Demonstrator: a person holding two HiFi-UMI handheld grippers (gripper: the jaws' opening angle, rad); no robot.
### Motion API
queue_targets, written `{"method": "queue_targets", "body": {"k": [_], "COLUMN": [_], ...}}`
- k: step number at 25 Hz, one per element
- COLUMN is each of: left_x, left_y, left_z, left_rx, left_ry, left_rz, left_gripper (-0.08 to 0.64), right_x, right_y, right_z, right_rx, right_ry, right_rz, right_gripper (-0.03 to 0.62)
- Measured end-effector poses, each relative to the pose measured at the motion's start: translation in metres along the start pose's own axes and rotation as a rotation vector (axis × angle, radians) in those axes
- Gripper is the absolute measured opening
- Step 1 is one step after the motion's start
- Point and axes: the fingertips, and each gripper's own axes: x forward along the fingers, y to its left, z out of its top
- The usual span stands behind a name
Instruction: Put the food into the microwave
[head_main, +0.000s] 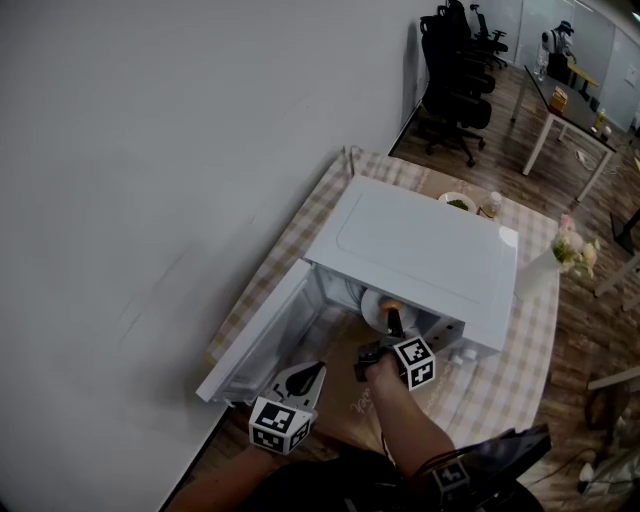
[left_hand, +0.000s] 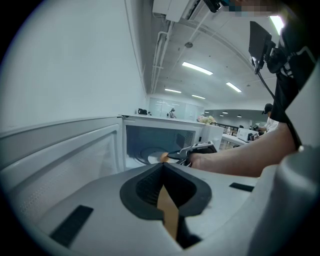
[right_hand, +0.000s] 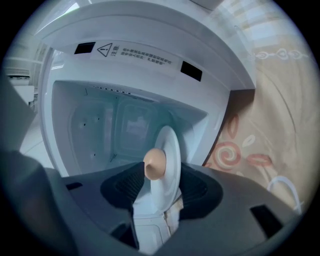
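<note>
Grey plastic left gripper (head_main: 310, 376) hangs before the white microwave (head_main: 420, 240), jaws together, empty, probably keeping clear. Right gripper (head_main: 392, 322), at the microwave's mouth, has jaws apart, loose about the round white plate (right_hand: 172, 145) with tan egg (right_hand: 154, 164), set inside. Only the right gripper view shows that gap; the head view cannot.

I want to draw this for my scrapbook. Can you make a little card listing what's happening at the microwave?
Microwave: white, on checked tablecloth
Door: open
Plate: white, inside microwave
Food: round, tan, on plate
Right hand-held gripper: open, plate between jaws
Left hand-held gripper: shut, empty, near door
</note>
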Motion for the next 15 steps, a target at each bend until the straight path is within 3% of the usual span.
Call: {"method": "queue_targets", "body": {"k": [7, 11, 15], "left_x": [-0.002, 0.000, 0.001], "left_y": [-0.005, -0.010, -0.012], "left_z": [0.002, -0.002, -0.001], "left_rx": [0.009, 0.004, 0.014], "left_ry": [-0.001, 0.013, 0.008], "left_rz": [-0.020, -0.059, -0.067], "left_gripper": [0.008, 0.008, 0.008], "right_x": [-0.019, -0.031, -0.026], "right_y": [-0.016, -0.021, -0.018], "right_z": [-0.006, -0.005, -0.004], "right_rx": [-0.029, -0.041, -0.027], "right_ry": [0.028, 0.017, 0.011], "right_rz": [-0.036, -0.046, -0.033], "right_gripper": [0.224, 0.074, 0.035]}}
